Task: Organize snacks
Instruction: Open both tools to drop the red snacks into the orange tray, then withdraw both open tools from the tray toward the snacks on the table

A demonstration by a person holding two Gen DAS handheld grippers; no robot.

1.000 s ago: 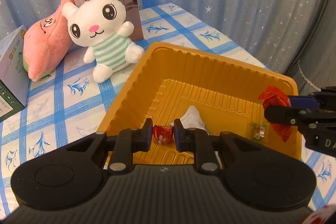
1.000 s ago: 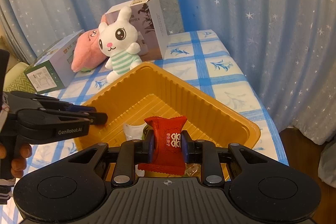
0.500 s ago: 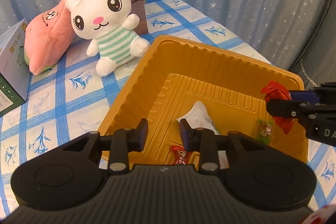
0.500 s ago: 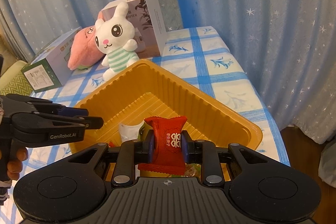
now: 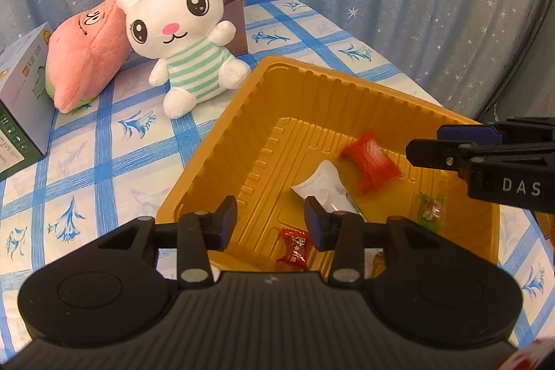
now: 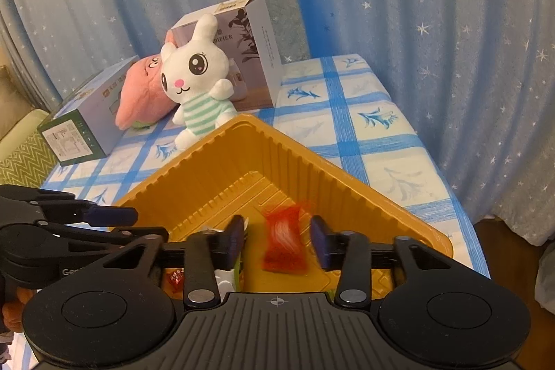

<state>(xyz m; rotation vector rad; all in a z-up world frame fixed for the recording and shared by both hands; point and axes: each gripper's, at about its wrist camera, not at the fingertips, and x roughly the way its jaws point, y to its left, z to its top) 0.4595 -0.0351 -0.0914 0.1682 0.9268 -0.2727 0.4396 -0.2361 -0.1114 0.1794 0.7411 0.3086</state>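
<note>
Tray (image 5: 222, 141) is sitting open-topped, so access from above is staying clear; its ribbed walls are blocking any sideways entry. The floor's far corner is lying bare, while the near half is carrying a white packet (image 5: 322, 186), a red packet (image 5: 371, 158) (blurred), a small red candy (image 5: 295, 248) and a green candy (image 5: 430, 207). Left gripper (image 5: 270, 224) and right gripper (image 6: 277, 238) are both hanging over the tray's near edge, crowding each other, with jaws opening and nothing pinched. Behind the tray, a plush rabbit (image 5: 187, 33), a pink plush (image 5: 86, 58) and two boxes (image 6: 242, 54) are walling off the back. The tablecloth (image 6: 364, 127) on the right is lying free.
</note>
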